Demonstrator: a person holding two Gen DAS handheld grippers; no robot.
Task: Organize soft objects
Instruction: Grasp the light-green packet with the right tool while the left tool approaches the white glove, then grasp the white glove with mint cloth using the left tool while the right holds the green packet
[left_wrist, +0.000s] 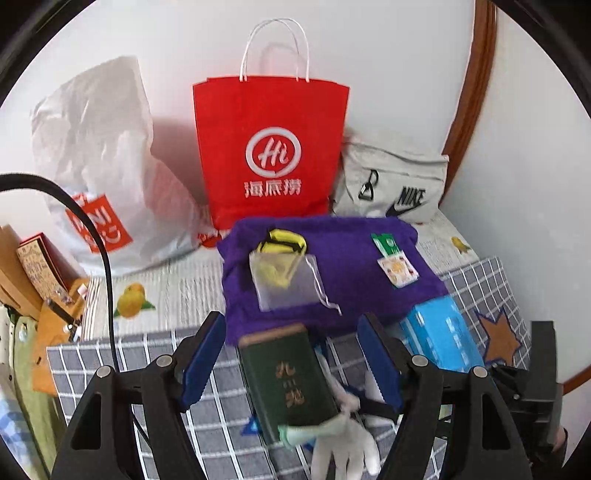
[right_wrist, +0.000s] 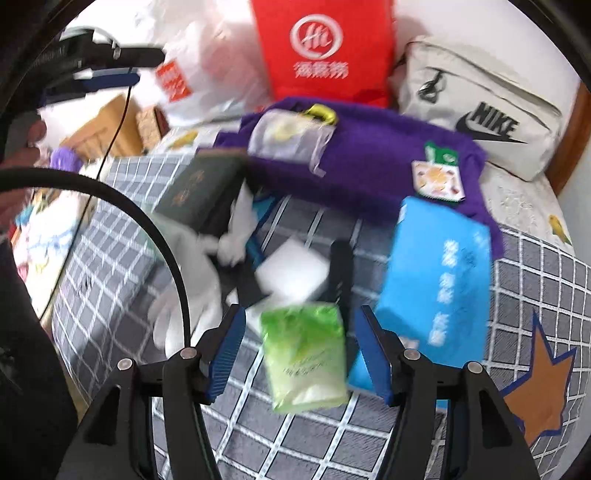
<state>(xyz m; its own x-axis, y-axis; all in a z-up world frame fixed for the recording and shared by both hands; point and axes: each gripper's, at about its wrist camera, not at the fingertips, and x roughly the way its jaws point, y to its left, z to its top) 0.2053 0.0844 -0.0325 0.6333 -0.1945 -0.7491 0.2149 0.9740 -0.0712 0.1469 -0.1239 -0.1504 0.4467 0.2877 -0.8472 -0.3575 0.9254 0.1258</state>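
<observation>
Green tissue pack (right_wrist: 306, 354) between right gripper (right_wrist: 301, 354) pads

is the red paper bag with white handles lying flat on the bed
No, the red paper bag stands upright against the wall, behind the purple fleece cloth.

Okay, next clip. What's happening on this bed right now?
A person is sorting clutter on a checked blanket with two grippers. The left hand-held gripper hangs open around a dark green box that rests partly on a white glove. The right hand-held gripper hangs open around a green tissue pack. Neither is gripping. A purple towel and bags lie behind.
</observation>
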